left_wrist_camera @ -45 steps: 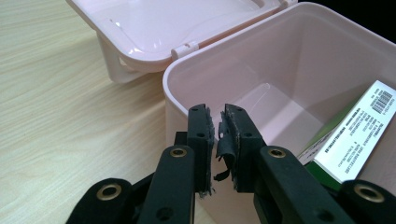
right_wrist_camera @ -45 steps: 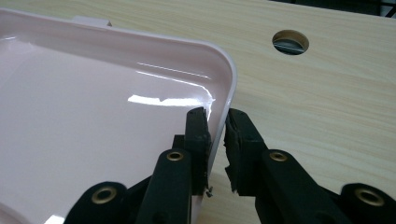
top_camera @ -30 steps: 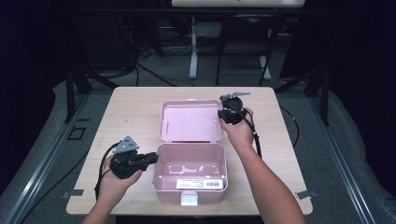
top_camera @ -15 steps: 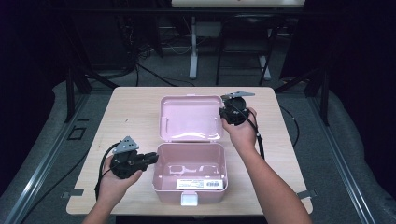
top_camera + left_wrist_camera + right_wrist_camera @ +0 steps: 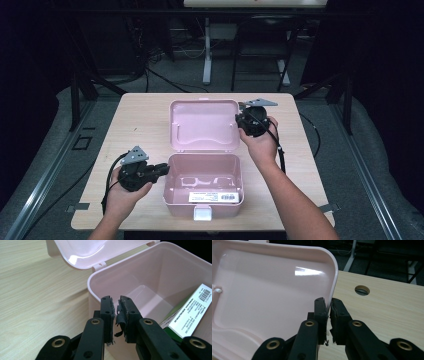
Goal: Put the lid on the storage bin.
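While the left gripper [image 5: 115, 312] clamps the near wall of the open pink plastic box [image 5: 204, 190], the right gripper [image 5: 329, 312], jaws just closing, pinches its raised lid's [image 5: 269, 290] edge. The left gripper view reveals a white-and-green carton [image 5: 190, 312] inside, right of the jaws.

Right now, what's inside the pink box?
The box holds a white-and-green carton, barcode label showing, against one wall. Whatever lies under the carton is hidden.

High view looks down from above the table's [image 5: 130, 125] near side; both gripper views sit close — all share the pink box [image 5: 204, 197] [image 5: 150, 277] and its lid [image 5: 204, 125] [image 5: 269, 295].
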The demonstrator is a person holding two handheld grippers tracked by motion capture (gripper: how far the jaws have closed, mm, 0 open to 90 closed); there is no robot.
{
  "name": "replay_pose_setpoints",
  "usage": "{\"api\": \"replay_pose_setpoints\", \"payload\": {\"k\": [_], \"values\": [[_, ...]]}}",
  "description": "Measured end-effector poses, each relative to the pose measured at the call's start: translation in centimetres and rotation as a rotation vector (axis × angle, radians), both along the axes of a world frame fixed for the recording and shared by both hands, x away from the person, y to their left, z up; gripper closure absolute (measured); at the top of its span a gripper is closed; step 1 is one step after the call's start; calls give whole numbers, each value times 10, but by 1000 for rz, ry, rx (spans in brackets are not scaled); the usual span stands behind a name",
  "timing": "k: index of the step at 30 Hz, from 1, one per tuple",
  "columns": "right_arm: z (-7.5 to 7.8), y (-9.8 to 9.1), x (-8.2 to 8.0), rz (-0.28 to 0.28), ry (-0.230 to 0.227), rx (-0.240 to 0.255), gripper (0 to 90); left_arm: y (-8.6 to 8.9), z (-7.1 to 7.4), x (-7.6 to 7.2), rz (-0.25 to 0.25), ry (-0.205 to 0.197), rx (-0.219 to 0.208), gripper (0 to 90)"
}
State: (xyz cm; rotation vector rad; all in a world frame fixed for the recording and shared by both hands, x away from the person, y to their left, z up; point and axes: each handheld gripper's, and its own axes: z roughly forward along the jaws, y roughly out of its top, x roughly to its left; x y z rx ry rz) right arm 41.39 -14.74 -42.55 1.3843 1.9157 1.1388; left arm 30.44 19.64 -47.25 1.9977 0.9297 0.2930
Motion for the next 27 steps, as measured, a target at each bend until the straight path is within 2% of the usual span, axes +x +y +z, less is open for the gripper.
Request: {"api": "replay_pose_setpoints", "payload": {"k": [10, 18, 23, 25, 27], "values": [[8, -4, -17, 23, -61, 10, 846, 1, -1, 0, 1, 2, -9, 808], [8, -4, -20, 21, -76, 18, 848, 0, -1, 4, 17, -6, 0, 744], [8, -5, -23, 24, -92, 20, 848, 2, 4, 13, 49, -33, -4, 717], [7, -5, -24, 23, -96, 22, 847, 3, 8, 19, 66, -51, -28, 687], [7, -5, -25, 21, -101, 24, 848, 2, 12, 24, 79, -70, -29, 676]]}}
